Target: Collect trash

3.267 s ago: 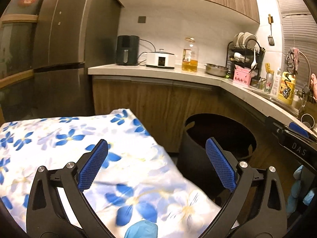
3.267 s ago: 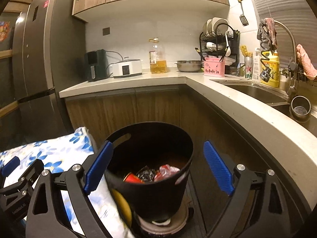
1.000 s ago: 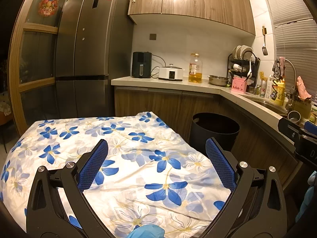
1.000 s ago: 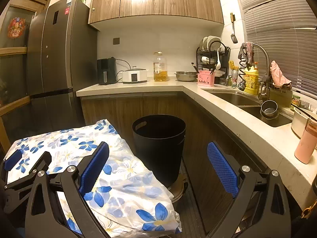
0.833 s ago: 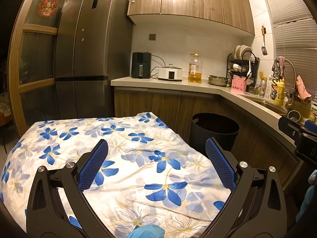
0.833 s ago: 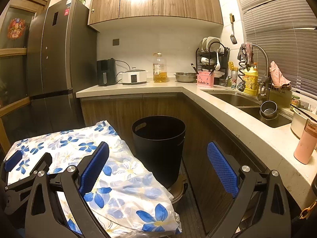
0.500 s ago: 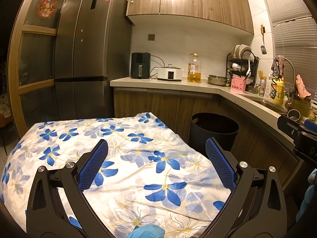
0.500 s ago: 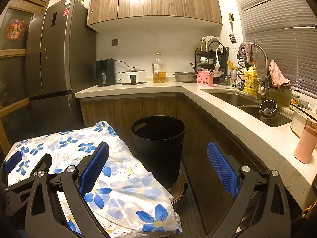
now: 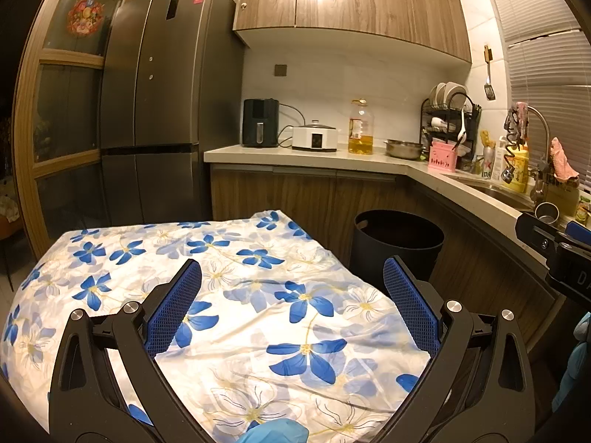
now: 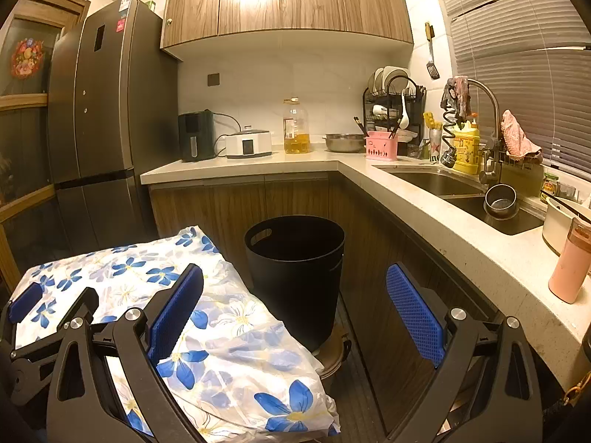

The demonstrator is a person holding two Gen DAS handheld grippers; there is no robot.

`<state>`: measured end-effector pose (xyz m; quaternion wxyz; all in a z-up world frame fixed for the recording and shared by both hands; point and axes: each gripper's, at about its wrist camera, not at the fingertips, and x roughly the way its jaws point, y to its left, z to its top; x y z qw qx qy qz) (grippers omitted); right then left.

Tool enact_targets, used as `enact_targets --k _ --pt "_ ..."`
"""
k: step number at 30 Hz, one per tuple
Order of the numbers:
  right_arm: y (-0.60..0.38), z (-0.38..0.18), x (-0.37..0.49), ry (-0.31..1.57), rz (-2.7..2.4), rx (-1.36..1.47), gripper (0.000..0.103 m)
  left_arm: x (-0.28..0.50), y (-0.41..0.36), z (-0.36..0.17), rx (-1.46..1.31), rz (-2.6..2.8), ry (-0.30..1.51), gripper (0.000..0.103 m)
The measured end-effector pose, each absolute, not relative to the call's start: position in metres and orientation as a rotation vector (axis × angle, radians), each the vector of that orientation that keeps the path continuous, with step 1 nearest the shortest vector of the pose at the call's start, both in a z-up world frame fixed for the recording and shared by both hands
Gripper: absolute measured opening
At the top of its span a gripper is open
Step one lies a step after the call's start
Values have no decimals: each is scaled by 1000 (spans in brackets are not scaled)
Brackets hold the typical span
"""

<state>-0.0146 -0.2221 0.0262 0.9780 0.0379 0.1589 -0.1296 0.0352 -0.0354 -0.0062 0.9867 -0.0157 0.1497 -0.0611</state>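
A black round trash bin point(image 10: 295, 269) stands on the floor against the wooden cabinets; it also shows in the left wrist view point(image 9: 397, 243). Its inside is hidden from here. My left gripper point(image 9: 291, 306) is open and empty, held over a table with a white cloth with blue flowers point(image 9: 221, 295). My right gripper point(image 10: 295, 317) is open and empty, held back from the bin, to the right of the table point(image 10: 229, 332). No loose trash shows on the cloth.
An L-shaped counter point(image 10: 424, 199) carries an air fryer point(image 10: 195, 136), a cooker point(image 10: 248, 143), an oil bottle point(image 10: 296, 129), a dish rack point(image 10: 393, 110) and a sink point(image 10: 461, 188). A pink cup point(image 10: 569, 262) stands at its near end. A dark fridge point(image 9: 155, 110) is at the left.
Both grippers have pulled back and up from the bin since 3.3 s ago, when its trash was visible. Over the last second they barely moved.
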Motion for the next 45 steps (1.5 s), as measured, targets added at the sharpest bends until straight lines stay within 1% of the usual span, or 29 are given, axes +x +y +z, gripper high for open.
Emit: enact_targets --k 18,20,23,45 --pt "-224 24 -15 324 -262 88 96 34 -33 -4 -10 -119 290 97" --pt "-224 24 -15 325 -264 91 96 33 -36 -4 8 -122 293 90" --pt "-226 24 -15 327 -263 94 96 34 -37 -5 28 -129 296 82" --pt "-232 24 -16 325 -270 106 96 32 -38 -6 33 -138 285 81"
